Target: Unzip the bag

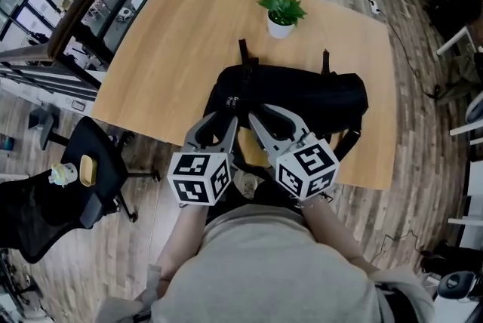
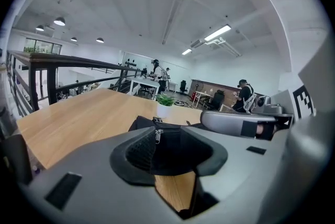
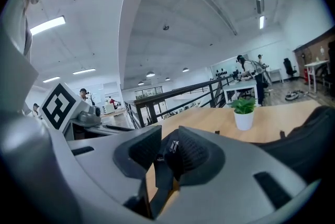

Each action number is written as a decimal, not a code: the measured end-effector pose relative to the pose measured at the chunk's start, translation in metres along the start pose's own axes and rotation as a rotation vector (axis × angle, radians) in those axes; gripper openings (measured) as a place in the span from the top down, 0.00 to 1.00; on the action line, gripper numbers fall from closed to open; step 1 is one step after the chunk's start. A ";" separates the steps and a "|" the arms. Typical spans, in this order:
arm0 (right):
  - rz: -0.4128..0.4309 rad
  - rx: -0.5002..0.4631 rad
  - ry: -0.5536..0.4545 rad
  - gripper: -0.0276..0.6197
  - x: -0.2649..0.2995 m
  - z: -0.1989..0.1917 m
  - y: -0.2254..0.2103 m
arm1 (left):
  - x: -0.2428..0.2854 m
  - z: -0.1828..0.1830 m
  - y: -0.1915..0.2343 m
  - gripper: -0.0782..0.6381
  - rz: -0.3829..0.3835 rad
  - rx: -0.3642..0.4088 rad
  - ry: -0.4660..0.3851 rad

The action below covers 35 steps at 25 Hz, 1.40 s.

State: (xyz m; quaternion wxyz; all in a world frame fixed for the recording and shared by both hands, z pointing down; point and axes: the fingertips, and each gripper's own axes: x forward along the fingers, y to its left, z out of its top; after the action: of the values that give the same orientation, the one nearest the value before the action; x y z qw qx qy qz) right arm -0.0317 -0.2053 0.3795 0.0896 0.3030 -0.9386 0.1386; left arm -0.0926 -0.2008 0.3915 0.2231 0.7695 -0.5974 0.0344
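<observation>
On table [image 1: 173,50], near front edge: black bag [image 1: 302,99], near side hidden behind both tools. Clenched on bag fabric: left hand-held gripper [image 1: 224,116]. Clenched on bag beside zip pull [image 3: 172,147]: right hand-held gripper [image 1: 272,119]. Zip line hard to trace.

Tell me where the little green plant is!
In the head view, the green plant in its white pot stands far across the light wooden table, just beyond the black fabric bag.

Zipper pull [image 3: 173,147], apparently inside tool [image 3: 166,154]
</observation>
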 end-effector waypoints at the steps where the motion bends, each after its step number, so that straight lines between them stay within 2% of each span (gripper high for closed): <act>1: -0.001 0.000 0.004 0.82 0.000 -0.001 0.000 | 0.002 0.000 0.002 0.69 0.002 -0.001 0.002; 9: -0.051 0.013 0.016 0.82 0.001 -0.008 -0.007 | 0.016 0.008 0.012 0.70 -0.011 -0.001 0.008; 13: -0.099 0.027 0.009 0.82 0.005 -0.007 -0.014 | 0.021 0.020 0.027 0.69 -0.012 0.016 -0.015; 18: -0.155 0.048 0.013 0.82 0.011 -0.008 -0.013 | 0.027 0.023 0.039 0.69 -0.059 0.030 0.035; 26: -0.206 0.050 0.040 0.82 0.023 -0.014 -0.010 | 0.030 0.004 0.048 0.69 -0.123 0.027 0.117; 32: -0.232 -0.042 0.098 0.82 0.031 -0.024 -0.006 | 0.034 -0.013 0.066 0.62 -0.114 0.016 0.168; 35: -0.236 -0.096 0.133 0.82 0.033 -0.032 -0.003 | 0.036 -0.020 0.071 0.61 -0.136 0.000 0.184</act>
State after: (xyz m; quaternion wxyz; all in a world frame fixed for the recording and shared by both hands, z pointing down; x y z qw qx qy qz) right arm -0.0531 -0.2158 0.4182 0.1817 0.3966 -0.8941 0.1016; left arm -0.1449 -0.2387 0.4429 0.2788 0.8017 -0.5210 0.0898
